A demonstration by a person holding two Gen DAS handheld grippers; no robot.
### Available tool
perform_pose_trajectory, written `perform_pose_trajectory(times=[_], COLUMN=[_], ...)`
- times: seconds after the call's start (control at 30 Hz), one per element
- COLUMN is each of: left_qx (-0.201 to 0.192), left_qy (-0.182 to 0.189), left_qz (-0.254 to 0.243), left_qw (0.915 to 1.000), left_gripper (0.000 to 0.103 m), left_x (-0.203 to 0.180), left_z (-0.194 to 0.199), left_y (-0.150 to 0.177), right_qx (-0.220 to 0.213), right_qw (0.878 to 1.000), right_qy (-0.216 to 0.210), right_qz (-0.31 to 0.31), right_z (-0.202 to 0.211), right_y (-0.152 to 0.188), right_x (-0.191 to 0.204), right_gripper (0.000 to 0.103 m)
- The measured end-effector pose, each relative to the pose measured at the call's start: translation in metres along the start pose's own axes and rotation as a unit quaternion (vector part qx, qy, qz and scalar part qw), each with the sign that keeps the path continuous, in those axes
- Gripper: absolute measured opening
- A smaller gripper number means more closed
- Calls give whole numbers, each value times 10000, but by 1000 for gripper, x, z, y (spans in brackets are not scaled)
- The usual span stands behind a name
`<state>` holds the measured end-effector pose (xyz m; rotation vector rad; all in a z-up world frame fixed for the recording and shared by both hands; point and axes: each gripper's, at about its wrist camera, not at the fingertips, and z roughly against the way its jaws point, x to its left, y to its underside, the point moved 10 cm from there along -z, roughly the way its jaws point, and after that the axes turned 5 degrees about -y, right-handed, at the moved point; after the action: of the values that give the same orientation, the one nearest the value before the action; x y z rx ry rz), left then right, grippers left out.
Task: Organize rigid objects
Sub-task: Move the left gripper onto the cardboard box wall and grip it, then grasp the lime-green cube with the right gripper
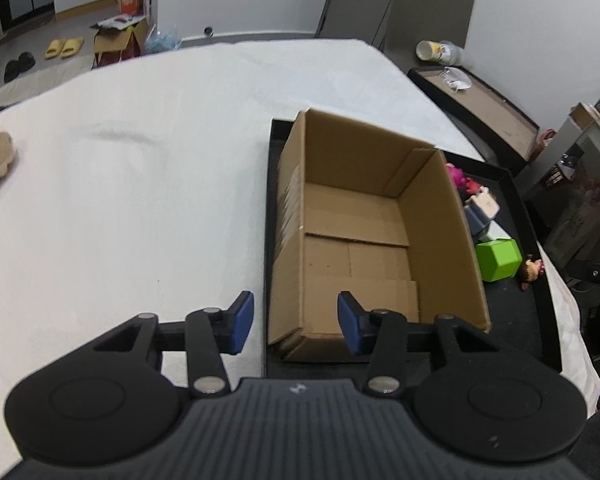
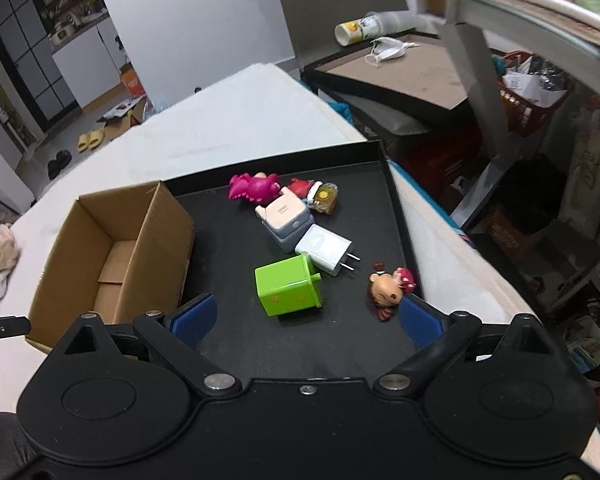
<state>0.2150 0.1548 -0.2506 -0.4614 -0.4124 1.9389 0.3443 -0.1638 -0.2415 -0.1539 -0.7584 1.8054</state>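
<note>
Since the cardboard box (image 2: 112, 256) is empty, our right gripper (image 2: 306, 316) hangs wide open, holding nothing, above the green cube (image 2: 286, 290) at twelve o'clock on the black tray (image 2: 376, 156); our left gripper (image 1: 296, 322), also spread and empty, waits over the box's near corner.

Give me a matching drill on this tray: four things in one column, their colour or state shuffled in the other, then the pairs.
1. cardboard box
2. cube toy
3. wall charger
4. dinosaur figure

A. magenta
B. white, prongs showing
C. open and empty
D. bright green

Pairs: 1-C, 2-D, 3-B, 4-A
</note>
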Motion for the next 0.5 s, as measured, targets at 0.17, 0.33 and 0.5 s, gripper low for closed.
perform_pose_trajectory(times=[0.17, 0.33, 0.5], left_qx=[38, -62, -289], left_qy=[179, 227, 344], left_qz=[92, 195, 318], left_qw=[9998, 9995, 9985], left_gripper=[37, 20, 18], left_x=[2, 4, 6], left_z=[-15, -25, -27], left_y=[4, 6, 9], right_qx=[173, 161, 162], right_qw=[9996, 9988, 9964], right_qy=[-2, 135, 374], right_qz=[214, 446, 739], right_z=[-24, -46, -65], right_y=[1, -1, -1], right_x=[12, 21, 25], right_gripper=[92, 92, 89])
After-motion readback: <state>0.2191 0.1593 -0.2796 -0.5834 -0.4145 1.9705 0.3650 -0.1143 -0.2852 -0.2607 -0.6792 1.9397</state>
